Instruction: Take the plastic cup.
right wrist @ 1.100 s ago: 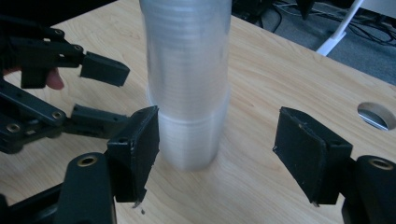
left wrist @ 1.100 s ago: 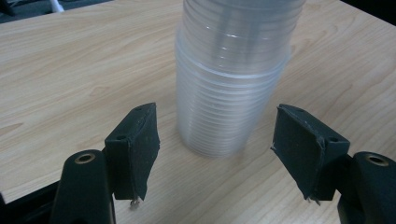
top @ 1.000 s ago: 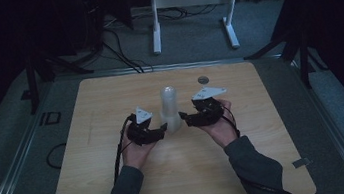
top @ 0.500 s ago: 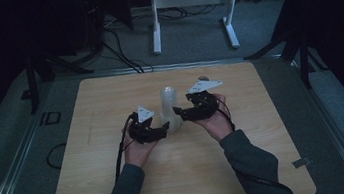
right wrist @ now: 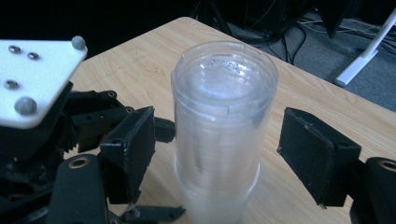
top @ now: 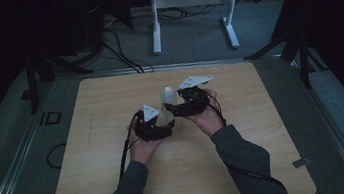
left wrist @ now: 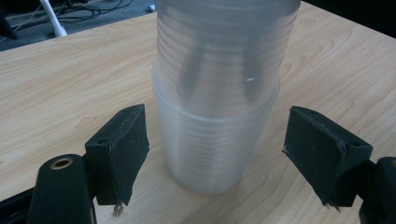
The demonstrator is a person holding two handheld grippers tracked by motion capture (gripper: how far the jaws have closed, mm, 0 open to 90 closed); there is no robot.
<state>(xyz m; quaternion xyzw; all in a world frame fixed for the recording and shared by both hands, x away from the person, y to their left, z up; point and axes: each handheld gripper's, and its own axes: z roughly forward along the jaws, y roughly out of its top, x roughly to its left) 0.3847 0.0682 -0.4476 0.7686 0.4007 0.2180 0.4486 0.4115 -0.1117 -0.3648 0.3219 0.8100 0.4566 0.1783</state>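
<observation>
Left hand pose: the left hand (top: 142, 147) reached in from the bottom of the high view, sleeve trailing behind, holding the left tongs (left wrist: 215, 158) low at the base of the stack of clear cups (top: 167, 108).
Left tongs state: jaws spread, one either side of the lower cup, apart from its wall.
Right hand pose: the right hand (top: 207, 115) came in from the right, its right tongs (right wrist: 212, 154) set higher, level with the upper part of the stack.
Right tongs state: jaws spread wide, flanking the stack without touching.
Cups: upside-down, nested, upright on the wooden surface (top: 99, 137) near its middle.
Open room: bare wood lay all round the hands, the surface's edges well apart from the stack.
Beyond the far edge: a white stand (top: 193, 3) and cables (top: 120, 48) on the floor.
Writing: embossed marks on the top cup's base, too blurred to read.
</observation>
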